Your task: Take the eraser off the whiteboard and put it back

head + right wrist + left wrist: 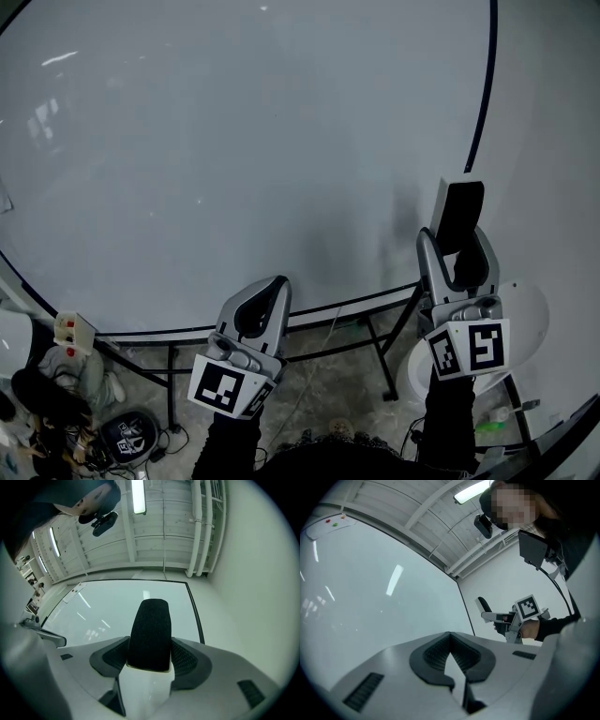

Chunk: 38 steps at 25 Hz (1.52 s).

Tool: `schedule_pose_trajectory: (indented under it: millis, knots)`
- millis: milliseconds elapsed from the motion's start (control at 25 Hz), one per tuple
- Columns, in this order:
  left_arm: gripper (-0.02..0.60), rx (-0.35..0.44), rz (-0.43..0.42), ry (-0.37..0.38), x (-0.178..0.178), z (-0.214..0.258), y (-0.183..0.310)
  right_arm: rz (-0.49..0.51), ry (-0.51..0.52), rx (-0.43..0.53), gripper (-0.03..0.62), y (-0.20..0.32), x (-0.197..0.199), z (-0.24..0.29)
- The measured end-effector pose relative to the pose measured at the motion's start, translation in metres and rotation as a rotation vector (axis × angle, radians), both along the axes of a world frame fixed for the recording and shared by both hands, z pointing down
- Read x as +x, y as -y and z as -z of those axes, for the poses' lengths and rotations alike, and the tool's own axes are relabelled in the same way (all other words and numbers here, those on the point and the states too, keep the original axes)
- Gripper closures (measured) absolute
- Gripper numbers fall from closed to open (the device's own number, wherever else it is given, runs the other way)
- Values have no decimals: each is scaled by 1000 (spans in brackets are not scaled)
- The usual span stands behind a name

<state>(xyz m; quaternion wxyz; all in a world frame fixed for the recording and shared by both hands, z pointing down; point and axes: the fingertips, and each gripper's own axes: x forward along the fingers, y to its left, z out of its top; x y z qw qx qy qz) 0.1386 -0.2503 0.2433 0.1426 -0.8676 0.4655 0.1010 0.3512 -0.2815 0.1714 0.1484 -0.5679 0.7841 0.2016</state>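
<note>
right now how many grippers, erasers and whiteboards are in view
grippers: 2, the left gripper and the right gripper
erasers: 1, the eraser clamped in the right gripper
whiteboards: 1, the whiteboard
total: 4

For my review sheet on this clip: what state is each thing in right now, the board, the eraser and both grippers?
Large black-framed white whiteboard: blank, nothing written on it.
White-backed, black-felt eraser: clamped in the right gripper, felt end sticking out past the jaws.
Grey right gripper: jaws shut on the eraser.
Grey left gripper: jaws together, nothing between them.
</note>
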Motion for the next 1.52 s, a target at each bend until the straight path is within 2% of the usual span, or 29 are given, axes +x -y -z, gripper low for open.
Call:
schedule_pose_trajectory:
  millis: [720,1000,1240,1520]
  knots:
    - [575,-2,-20,25,14,2,11,2,1,-1,316,-6,8,0]
    - [575,-16,-4,47,15,-3,13,7,-3,-5,316,-5,8,-3]
    - [575,-5,-30,-26,14,3,8,14,-5,-4,316,-7,9,-2]
    - [575,-11,-2,-29,10,0,8,29,-10,-4,316,-6,7,-2]
